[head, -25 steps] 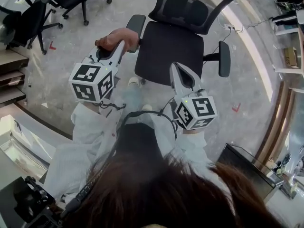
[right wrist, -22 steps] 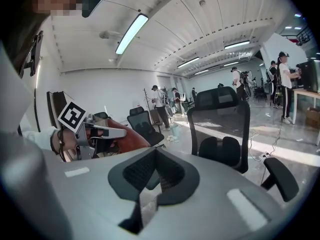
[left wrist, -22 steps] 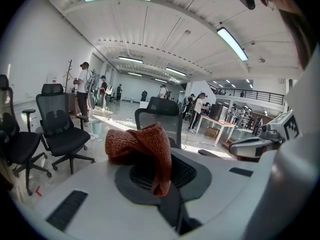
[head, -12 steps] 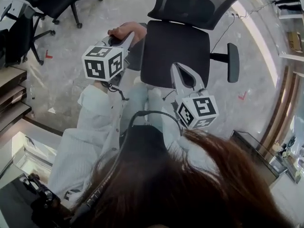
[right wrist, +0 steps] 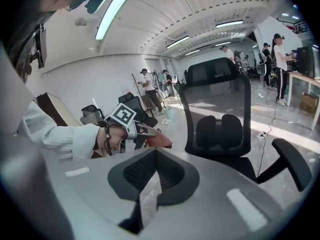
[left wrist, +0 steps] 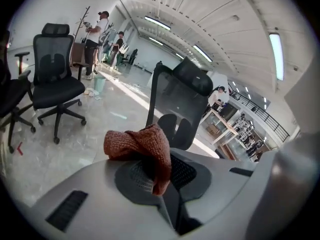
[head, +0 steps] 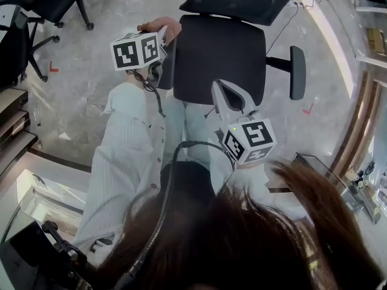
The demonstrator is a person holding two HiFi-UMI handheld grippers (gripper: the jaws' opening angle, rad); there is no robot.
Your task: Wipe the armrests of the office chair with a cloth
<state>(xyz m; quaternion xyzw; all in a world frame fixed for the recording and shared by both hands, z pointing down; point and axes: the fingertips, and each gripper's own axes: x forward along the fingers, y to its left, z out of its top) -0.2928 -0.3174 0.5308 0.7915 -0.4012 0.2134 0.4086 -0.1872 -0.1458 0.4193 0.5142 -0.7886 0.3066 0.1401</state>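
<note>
The black office chair (head: 219, 56) stands in front of me, its right armrest (head: 297, 71) bare. My left gripper (head: 162, 34) is shut on a red-brown cloth (head: 158, 25) and lies over the left armrest (head: 167, 71), near its far end. In the left gripper view the cloth (left wrist: 142, 145) bunches between the gripper's (left wrist: 165, 184) closed jaws, with the chair back (left wrist: 182, 101) behind. My right gripper (head: 233, 96) hovers over the seat's front edge, shut and holding nothing. The right gripper view shows that gripper (right wrist: 151, 176), the cloth (right wrist: 159, 140), the chair back (right wrist: 216, 101) and the right armrest (right wrist: 292, 164).
Other black office chairs (head: 57, 2) stand at the left on the pale stone floor. A cable (head: 284, 23) runs behind the chair. Desks and shelves (head: 372, 41) line the right side. Several people (right wrist: 277, 54) stand far off in the room.
The left gripper has slid with the cloth along the left armrest, away from me toward the chair back. The right gripper has stayed over the seat's front.
</note>
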